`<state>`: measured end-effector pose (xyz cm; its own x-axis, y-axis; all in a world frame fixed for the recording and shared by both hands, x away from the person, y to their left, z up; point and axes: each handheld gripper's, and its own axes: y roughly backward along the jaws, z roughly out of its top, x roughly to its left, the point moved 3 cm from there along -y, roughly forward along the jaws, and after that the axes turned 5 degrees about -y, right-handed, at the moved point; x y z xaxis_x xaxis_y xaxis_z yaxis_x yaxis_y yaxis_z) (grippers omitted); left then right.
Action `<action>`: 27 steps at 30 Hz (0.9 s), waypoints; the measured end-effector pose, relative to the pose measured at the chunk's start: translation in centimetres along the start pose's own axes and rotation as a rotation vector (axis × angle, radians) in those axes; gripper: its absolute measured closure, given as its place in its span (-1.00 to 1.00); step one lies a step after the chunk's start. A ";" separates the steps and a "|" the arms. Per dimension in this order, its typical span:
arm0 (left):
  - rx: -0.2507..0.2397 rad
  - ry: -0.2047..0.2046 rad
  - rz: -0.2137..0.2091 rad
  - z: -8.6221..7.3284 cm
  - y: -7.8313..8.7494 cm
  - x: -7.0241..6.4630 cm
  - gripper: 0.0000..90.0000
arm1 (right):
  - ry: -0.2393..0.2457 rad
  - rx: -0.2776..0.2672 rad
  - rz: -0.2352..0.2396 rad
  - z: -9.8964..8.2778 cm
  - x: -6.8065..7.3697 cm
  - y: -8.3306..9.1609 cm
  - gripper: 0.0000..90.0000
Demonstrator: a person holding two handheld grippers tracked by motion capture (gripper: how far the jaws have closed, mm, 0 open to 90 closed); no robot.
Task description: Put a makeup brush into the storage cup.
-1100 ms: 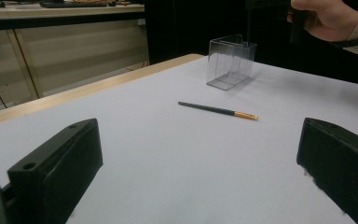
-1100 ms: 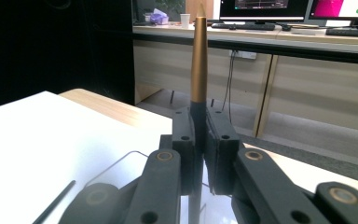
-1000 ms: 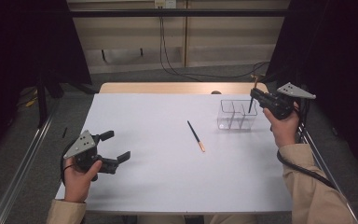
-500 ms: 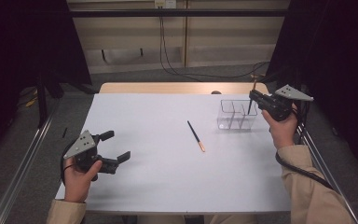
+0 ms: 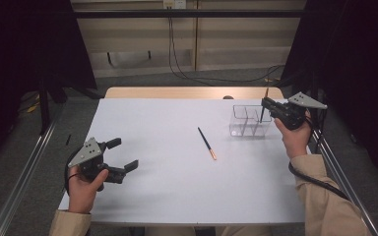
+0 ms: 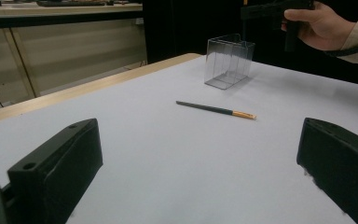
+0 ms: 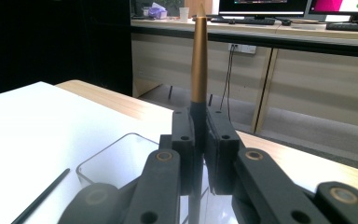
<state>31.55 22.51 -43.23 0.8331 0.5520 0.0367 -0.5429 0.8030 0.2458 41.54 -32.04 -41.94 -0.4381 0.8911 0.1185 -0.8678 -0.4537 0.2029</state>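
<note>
A slim dark pen with a gold end (image 7: 198, 60) stands upright in the right gripper (image 5: 267, 105), its long axis vertical and the gold tip pointing up. In the right gripper view the two black jaws are pressed against the dark shaft from either side, the gold part rising above them and the lower shaft running down below. In the high view the pen hangs over the right end of a clear plastic organiser (image 5: 248, 122) with several compartments, which stands near the table's far right corner; whether the lower end is already inside a compartment cannot be told.

A second dark pen with an orange tip (image 5: 207, 143) lies flat near the middle of the white table (image 5: 167, 196), orange end angled toward the person, well apart from both grippers and from the organiser.

The left gripper (image 5: 123, 155) rests at the near left of the table, jaws spread wide with nothing between them, facing across the table toward the lying pen.
</note>
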 end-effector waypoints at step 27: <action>0.007 0.008 0.000 -0.1 -0.1 0.0 -1.00 | -0.002 -0.059 0.084 0.0 2.1 1.8 -0.49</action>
<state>31.56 22.45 -43.33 0.8320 0.5540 0.0292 -0.5424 0.8011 0.2530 39.02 -30.97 -41.36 -0.5093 0.8500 0.1345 -0.8405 -0.5249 0.1347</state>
